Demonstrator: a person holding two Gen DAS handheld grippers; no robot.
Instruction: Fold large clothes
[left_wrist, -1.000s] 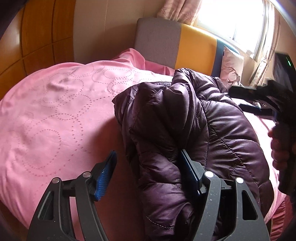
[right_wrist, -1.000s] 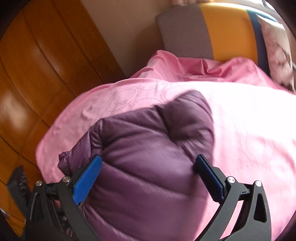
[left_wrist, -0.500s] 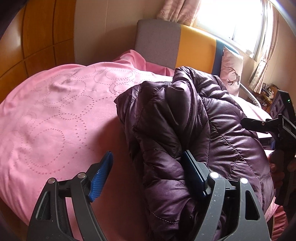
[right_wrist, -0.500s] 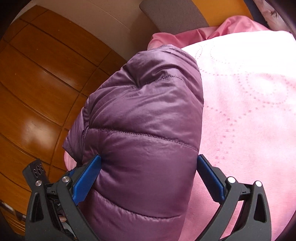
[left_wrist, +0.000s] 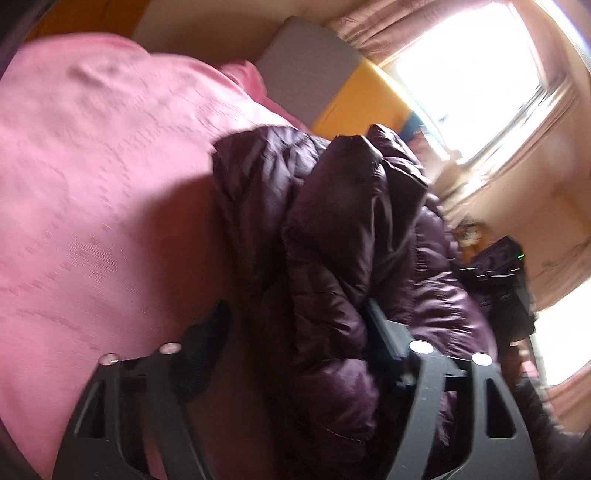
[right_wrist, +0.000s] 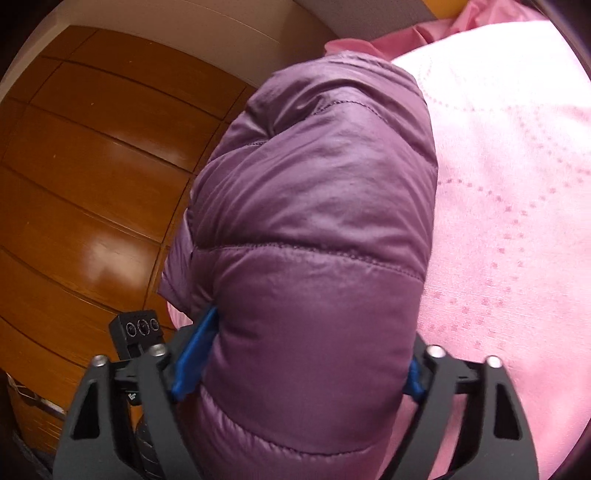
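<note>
Jacket (right_wrist: 317, 229), pink bedspread (right_wrist: 517, 166), wooden floor (right_wrist: 92, 184)

Left wrist view is motion-blurred; the purple jacket (right_wrist: 317, 240) hides the right tongs' (right_wrist: 299, 358) far pad.

Two fisheye wrist views, both close on the purple puffer jacket (right_wrist: 317, 236) lying on the pink bedspread (left_wrist: 96, 192).

The left wrist camera looks forward and down past its own fingers, toward the grey and yellow headboard (left_wrist: 332, 85) and bright window (left_wrist: 472, 70), blurred. The right wrist camera sits nearer still, angled down so the jacket fills mid-frame, with the wooden wall panels (right_wrist: 92, 177) at left. Both views share the jacket and bedspread.
</note>
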